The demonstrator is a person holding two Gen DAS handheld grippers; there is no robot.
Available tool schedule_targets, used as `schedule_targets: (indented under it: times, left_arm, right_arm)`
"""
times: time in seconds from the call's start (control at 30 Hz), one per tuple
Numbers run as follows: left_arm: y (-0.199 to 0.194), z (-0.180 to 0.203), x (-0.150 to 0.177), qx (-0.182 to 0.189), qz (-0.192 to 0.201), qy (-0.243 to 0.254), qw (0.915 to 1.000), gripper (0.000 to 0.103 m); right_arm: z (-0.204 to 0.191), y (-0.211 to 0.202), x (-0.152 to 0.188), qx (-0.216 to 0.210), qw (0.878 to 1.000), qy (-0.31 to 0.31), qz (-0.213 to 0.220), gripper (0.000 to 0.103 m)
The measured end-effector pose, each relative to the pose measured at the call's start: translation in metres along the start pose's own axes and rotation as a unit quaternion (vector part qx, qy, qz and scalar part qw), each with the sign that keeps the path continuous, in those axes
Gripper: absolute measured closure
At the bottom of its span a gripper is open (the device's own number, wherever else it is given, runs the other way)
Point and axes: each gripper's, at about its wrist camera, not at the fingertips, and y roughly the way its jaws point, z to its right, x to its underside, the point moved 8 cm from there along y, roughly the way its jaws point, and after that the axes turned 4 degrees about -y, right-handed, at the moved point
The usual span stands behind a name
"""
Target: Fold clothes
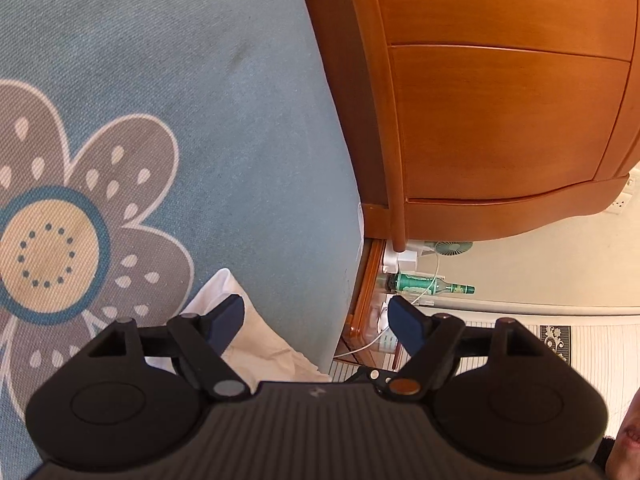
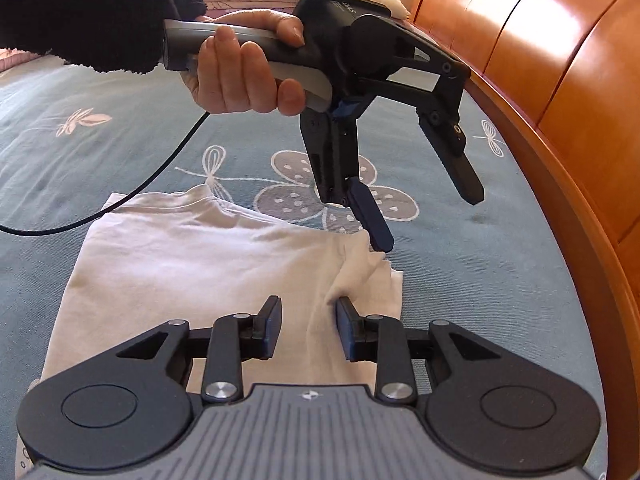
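Spread flat on the blue flower-print bed cover: white T-shirt, thin soft knit, roughly rectangular, faint creases across it; near right corner bunched into a raised ridge.

Left to right in the right wrist view:
- Dark fleecy sleeve and hand on the grey handle; black cable trailing across the shirt's far left edge.
- Left gripper: jaws spread wide, one blue-padded finger tip at the shirt's far right corner, holding nothing.
- Right gripper: jaws spread, hovering over the bunched ridge, empty.
- Glossy orange wooden bed board, curved, hard.

Risks, as judged:
- Pinching a single layer only, dragging the ridge into a crooked fold.
- Thin knit slipping off smooth pads.
- Cable snagging the far edge, shifting the shirt.
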Motion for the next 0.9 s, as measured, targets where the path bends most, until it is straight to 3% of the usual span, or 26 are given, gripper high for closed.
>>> schedule_targets:
  times: [0.17, 0.3, 0.4, 0.53, 0.67, 0.77, 0.83, 0.87, 0.9]
  left_arm:
    - [-0.008, 0.005, 0.000, 0.018, 0.016, 0.005, 0.9997, 0.025]
    - [-0.026, 0.000, 0.000, 0.016, 0.042, 0.006, 0.9990, 0.025]
    - [-0.033, -0.003, 0.008, 0.029, 0.061, -0.005, 0.9977, 0.025]
    - [-0.040, -0.012, 0.028, 0.036, 0.083, -0.024, 0.9956, 0.025]
    - [-0.047, -0.016, 0.052, 0.040, 0.101, -0.024, 0.9938, 0.025]
    - [-0.040, -0.012, 0.069, 0.002, 0.110, 0.014, 0.9938, 0.025]
    - [-0.027, -0.009, 0.077, -0.010, 0.091, 0.035, 0.9952, 0.025]
    - [-0.021, -0.007, 0.082, -0.016, 0.082, 0.045, 0.9955, 0.025]
    - [-0.014, -0.006, 0.086, -0.021, 0.072, 0.056, 0.9956, 0.025]
  right_arm:
    - [0.012, -0.003, -0.004, 0.005, 1.000, 0.028, 0.006, 0.069]
    - [0.039, 0.003, -0.003, 0.008, 0.994, 0.105, 0.010, 0.062]
    - [0.067, 0.013, 0.004, -0.007, 0.978, 0.206, 0.012, 0.054]
    - [0.090, 0.035, 0.020, -0.092, 0.927, 0.364, 0.016, 0.055]
    - [0.105, 0.056, 0.032, -0.170, 0.856, 0.488, 0.019, 0.056]
    - [0.113, 0.063, 0.042, -0.206, 0.806, 0.554, 0.028, 0.057]
    - [0.117, 0.064, 0.046, -0.230, 0.778, 0.583, 0.038, 0.065]
    - [0.119, 0.065, 0.048, -0.240, 0.766, 0.595, 0.042, 0.068]
    - [0.119, 0.067, 0.047, -0.239, 0.768, 0.593, 0.037, 0.069]
